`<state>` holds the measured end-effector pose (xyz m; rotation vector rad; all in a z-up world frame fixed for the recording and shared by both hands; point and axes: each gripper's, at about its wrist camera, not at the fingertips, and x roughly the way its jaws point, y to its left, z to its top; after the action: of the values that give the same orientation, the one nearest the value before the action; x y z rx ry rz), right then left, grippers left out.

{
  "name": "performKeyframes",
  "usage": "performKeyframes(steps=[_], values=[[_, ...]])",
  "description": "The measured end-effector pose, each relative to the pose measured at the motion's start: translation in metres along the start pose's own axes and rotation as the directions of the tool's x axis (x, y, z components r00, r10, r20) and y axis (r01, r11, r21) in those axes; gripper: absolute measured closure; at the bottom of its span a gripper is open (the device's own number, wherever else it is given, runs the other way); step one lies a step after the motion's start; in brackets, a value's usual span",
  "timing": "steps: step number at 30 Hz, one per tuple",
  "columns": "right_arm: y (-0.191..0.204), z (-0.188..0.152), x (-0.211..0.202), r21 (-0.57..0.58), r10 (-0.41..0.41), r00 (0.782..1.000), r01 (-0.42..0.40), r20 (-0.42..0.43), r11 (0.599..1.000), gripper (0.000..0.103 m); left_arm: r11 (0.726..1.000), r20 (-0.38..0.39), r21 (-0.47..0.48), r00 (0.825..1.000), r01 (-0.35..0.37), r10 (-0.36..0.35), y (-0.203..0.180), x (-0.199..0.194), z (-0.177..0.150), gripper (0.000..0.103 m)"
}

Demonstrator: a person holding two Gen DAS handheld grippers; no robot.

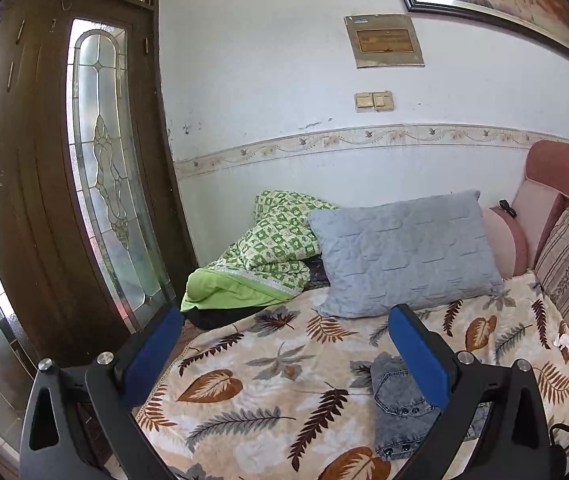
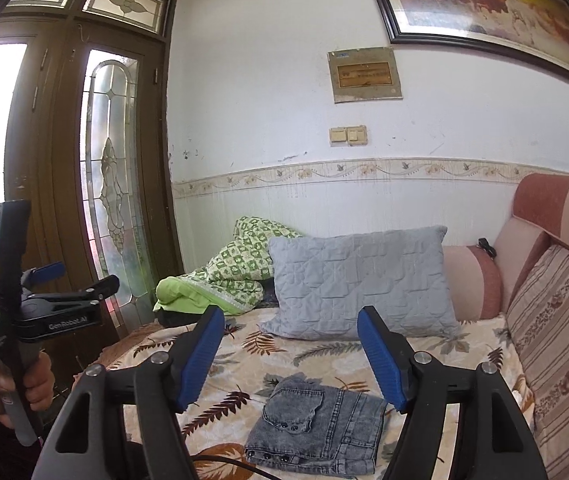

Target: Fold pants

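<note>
Grey denim pants [image 2: 318,426] lie folded into a compact rectangle on the leaf-patterned blanket [image 2: 252,360], a buttoned pocket flap on top. In the left wrist view the pants [image 1: 398,408] sit low and right, partly behind the right finger. My left gripper [image 1: 284,354] is open and empty, raised above the blanket to the left of the pants. It also shows in the right wrist view [image 2: 50,280], held up at the far left by a hand. My right gripper [image 2: 290,354] is open and empty, above and in front of the pants.
A grey quilted pillow [image 2: 358,286] and a green crumpled quilt [image 2: 224,276] lie at the bed's far end against the wall. A pink sofa back with a striped cushion [image 2: 560,344] runs along the right. A brown glass-panelled door [image 2: 100,184] stands at the left.
</note>
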<state>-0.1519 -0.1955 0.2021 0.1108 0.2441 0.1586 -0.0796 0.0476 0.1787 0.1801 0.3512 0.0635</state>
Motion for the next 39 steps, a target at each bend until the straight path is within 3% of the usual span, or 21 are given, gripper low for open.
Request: performKeyframes(steps=[8, 16, 24, 29, 39], values=[[0.013, -0.002, 0.013, -0.053, 0.009, 0.999, -0.011, -0.046, 0.999, 0.03, 0.999, 0.02, 0.039, 1.0, -0.003, 0.003, -0.002, -0.008, 0.005, 0.0], [0.015, -0.011, 0.014, -0.073, 0.014, 0.995, -0.021, -0.102, 0.997, 0.03, 0.996, -0.048, 0.069, 0.998, 0.048, -0.045, 0.001, -0.011, -0.002, 0.0], [0.014, -0.027, 0.004, -0.038, 0.022, 0.984, -0.029, -0.175, 0.999, 0.03, 0.986, -0.205, 0.061, 0.969, 0.154, -0.138, -0.005, -0.011, -0.027, 0.0], [0.013, -0.034, 0.0, -0.003, 0.002, 0.976, -0.003, -0.218, 1.0, 0.03, 0.974, -0.298, 0.035, 0.933, 0.223, -0.202, -0.012, -0.01, -0.039, 0.0], [0.01, -0.029, -0.006, 0.026, -0.006, 0.975, 0.012, -0.223, 1.0, 0.03, 0.978, -0.295, -0.003, 0.935, 0.206, -0.198, 0.001, -0.011, -0.033, 0.0]])
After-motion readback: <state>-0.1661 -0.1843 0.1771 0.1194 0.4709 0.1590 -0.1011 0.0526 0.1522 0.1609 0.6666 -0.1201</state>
